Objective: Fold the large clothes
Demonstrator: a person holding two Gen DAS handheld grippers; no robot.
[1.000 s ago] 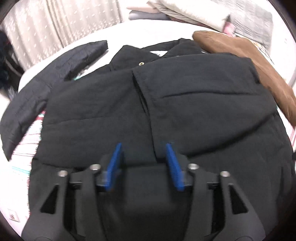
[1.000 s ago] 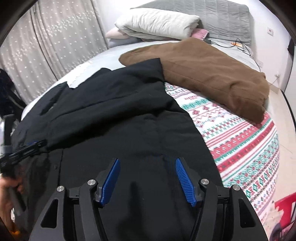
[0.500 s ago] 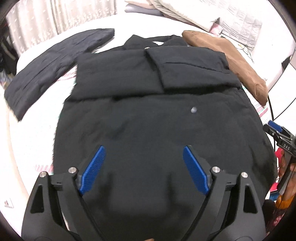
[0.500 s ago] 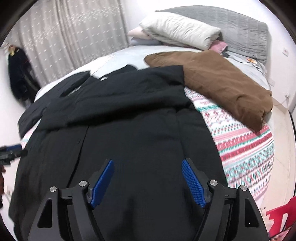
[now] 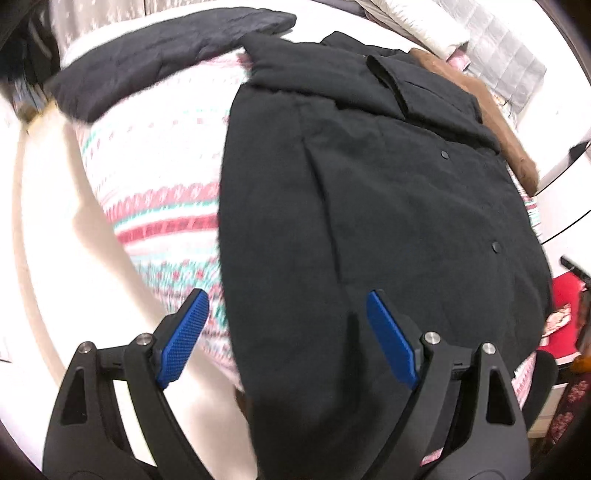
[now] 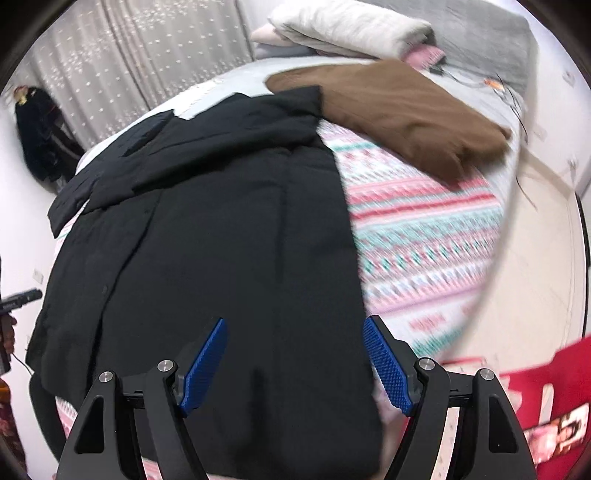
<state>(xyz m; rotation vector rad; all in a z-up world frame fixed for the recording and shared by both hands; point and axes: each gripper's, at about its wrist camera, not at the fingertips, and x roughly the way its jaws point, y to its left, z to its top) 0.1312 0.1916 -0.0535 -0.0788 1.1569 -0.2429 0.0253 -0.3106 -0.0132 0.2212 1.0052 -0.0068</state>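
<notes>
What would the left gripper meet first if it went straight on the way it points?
Probably the black coat's left edge; the open left gripper straddles that edge, with the patterned bedspread beside it. Depth is unclear.

Home bedroom: patterned bed [image 6: 424, 236], pillows [image 6: 343, 26], curtains [image 6: 129, 55].

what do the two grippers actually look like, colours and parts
Both look alike. The left hand-held gripper and the right hand-held gripper each have a matte black frame with triangular cut-outs in its arms, round silver screw heads at the joints, and two flat, bright blue finger pads with a fine dotted grip texture. No cables or lettering show on either frame.
</notes>
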